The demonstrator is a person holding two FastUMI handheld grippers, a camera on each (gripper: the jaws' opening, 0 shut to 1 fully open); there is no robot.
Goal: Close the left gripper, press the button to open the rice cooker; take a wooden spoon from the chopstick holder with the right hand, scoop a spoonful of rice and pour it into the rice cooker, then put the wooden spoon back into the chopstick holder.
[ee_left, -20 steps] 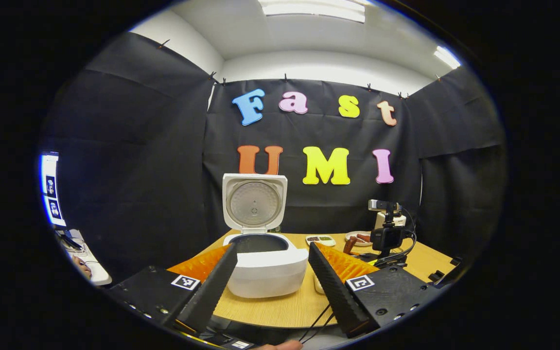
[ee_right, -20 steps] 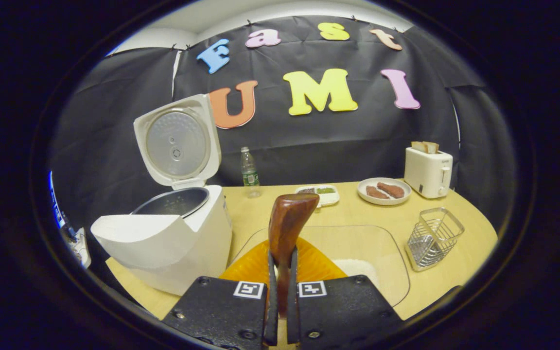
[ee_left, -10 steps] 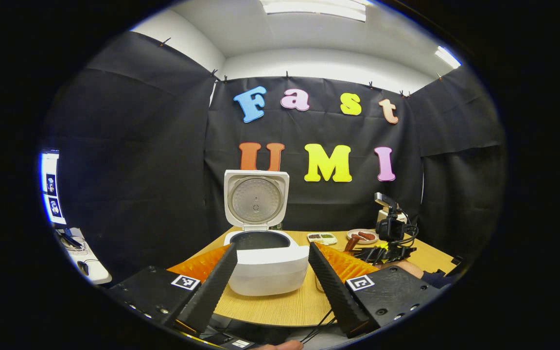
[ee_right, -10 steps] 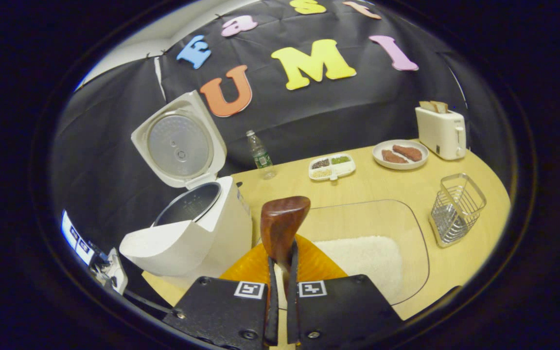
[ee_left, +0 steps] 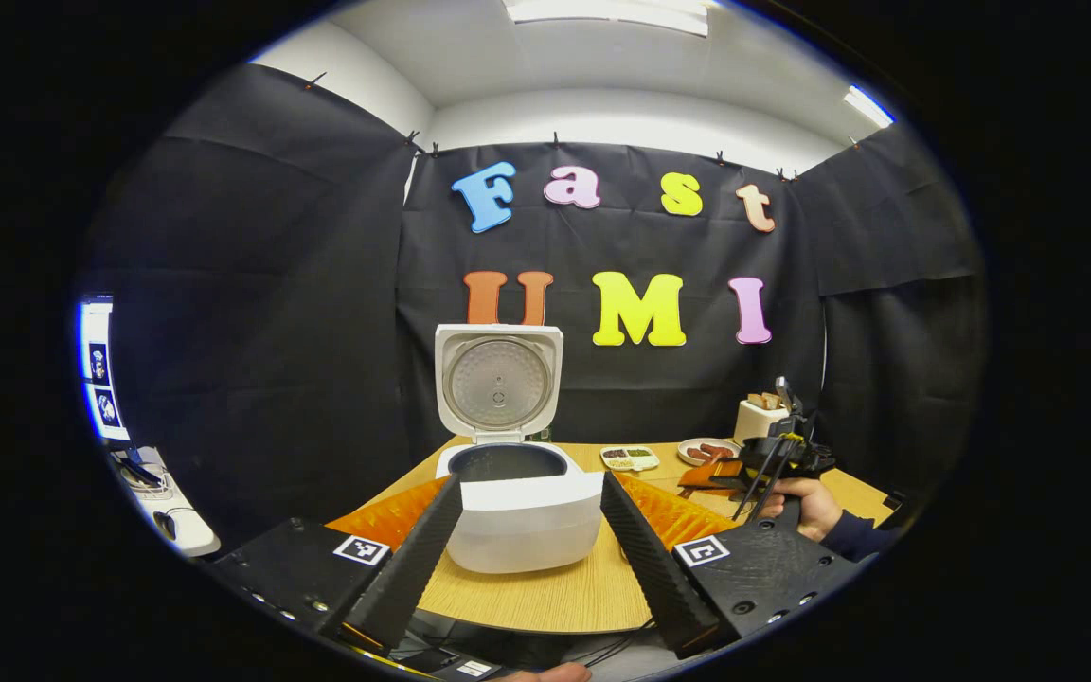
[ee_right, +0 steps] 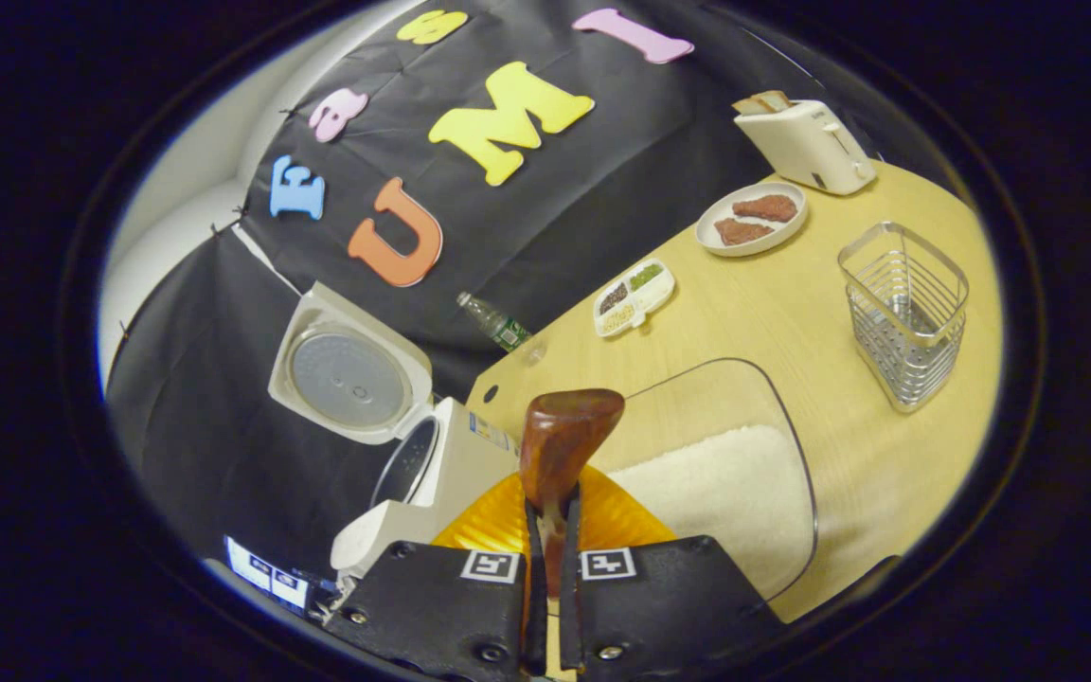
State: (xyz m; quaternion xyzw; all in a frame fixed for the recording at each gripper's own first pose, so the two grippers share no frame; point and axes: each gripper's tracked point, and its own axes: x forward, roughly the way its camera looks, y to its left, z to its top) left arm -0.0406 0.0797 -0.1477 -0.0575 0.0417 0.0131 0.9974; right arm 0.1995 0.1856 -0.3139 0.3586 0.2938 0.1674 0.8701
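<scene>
Two fingers of the right gripper pinch the spoon by its handle, bowl pointing forward and away, a hold that likely lets the wrist roll to dig and tip. The right gripper view is canted, and the spoon's bowl hangs over the clear tray of rice, which lies near the gripper on the table; I judge the scoop is about to start. The spoon is dark reddish-brown wood, glossy, its bowl empty. The left gripper hangs back at the near edge with its fingers spread wide and holding nothing, framing the cooker, whose lid stands upright, the pot open to receive rice. The wire holder stands empty on the far right, well apart from the tray.
</scene>
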